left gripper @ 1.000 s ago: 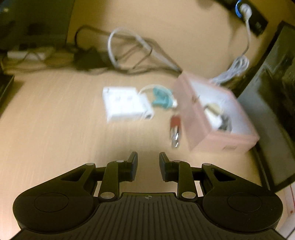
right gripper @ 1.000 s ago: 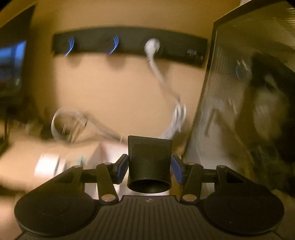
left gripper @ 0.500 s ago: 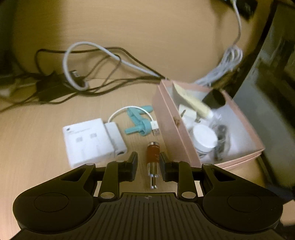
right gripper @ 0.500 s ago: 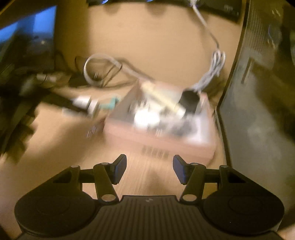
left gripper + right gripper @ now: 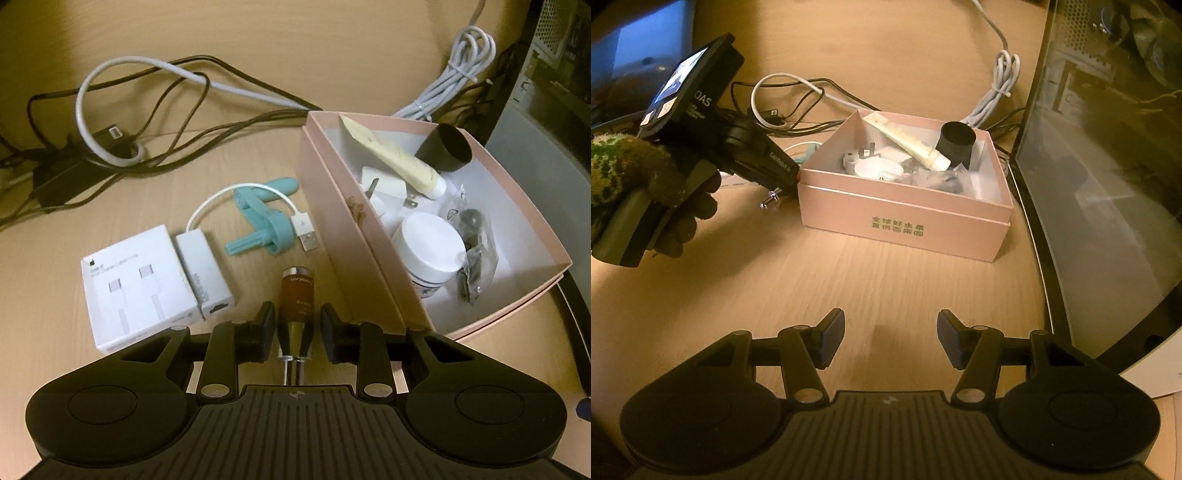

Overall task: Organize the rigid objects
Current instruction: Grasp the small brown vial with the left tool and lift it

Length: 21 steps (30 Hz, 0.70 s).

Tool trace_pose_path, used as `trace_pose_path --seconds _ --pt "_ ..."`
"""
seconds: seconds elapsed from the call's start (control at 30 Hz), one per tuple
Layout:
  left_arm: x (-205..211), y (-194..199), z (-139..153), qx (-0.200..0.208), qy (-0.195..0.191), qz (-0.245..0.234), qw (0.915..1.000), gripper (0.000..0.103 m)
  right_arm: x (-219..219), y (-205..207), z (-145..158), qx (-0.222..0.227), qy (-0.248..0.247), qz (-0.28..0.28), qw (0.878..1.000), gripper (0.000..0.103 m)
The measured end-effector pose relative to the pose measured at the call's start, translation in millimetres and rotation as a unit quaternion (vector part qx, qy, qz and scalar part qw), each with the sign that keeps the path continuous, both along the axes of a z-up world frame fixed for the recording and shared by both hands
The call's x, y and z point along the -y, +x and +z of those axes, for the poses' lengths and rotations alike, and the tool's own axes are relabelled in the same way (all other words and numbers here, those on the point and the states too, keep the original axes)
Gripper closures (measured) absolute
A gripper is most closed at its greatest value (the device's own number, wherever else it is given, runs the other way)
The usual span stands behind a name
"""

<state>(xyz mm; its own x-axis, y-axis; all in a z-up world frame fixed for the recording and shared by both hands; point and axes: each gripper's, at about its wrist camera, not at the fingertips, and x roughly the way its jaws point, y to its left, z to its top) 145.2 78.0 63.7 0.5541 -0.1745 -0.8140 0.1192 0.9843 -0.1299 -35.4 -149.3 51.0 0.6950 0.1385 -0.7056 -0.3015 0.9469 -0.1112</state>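
Observation:
A brown cylinder with a metal tip (image 5: 297, 295) lies on the wooden desk, left of the pink box (image 5: 332, 229). My left gripper (image 5: 298, 326) straddles its narrow end, open, with a gap showing at each pad. The box (image 5: 905, 210) holds a black cup (image 5: 956, 142) (image 5: 448, 147), a cream tube (image 5: 399, 158), a white jar (image 5: 428, 243), a white plug (image 5: 384, 184) and a bagged item (image 5: 474, 254). My right gripper (image 5: 891, 338) hangs open and empty over the desk in front of the box.
Left of the cylinder lie a white cable carton (image 5: 136, 284), a white adapter with a USB lead (image 5: 203, 266) and a teal plastic piece (image 5: 262, 221). Tangled cables (image 5: 147, 110) run along the back. A computer case (image 5: 1108, 147) stands right of the box. A gloved hand (image 5: 628, 166) holds the left gripper.
The black cup left my right gripper and now stands in the box; that gripper drew back and sank. My left gripper slid forward until its jaws flank the brown cylinder.

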Motion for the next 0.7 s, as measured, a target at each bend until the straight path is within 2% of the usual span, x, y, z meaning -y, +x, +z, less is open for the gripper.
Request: trace_pose_path --seconds 0.1,0.2,0.3,0.57,0.63,0.7 --pt "-4 4 1 -0.011 -0.013 0.013 0.9998 0.074 -1 2 -1 0.001 0.0 -0.001 1.0 0.047" --pt "-9 4 2 -0.016 -0.023 0.012 0.9995 0.079 -3 2 0 0.004 -0.001 0.003 1.0 0.047" --pt "-17 -9 3 -0.01 -0.034 0.015 0.9993 0.079 -6 4 3 0.012 -0.008 0.012 1.0 0.047" --pt "-61 -89 22 0.041 -0.065 0.046 0.996 0.079 -43 35 26 0.055 -0.024 0.069 0.996 0.046" --pt "-74 -109 26 0.051 -0.071 0.068 0.9939 0.079 -59 46 31 0.067 -0.024 0.087 0.994 0.04" --pt "-90 -127 28 0.055 -0.081 0.094 0.9908 0.079 -77 58 33 0.073 -0.019 0.104 0.992 0.038"
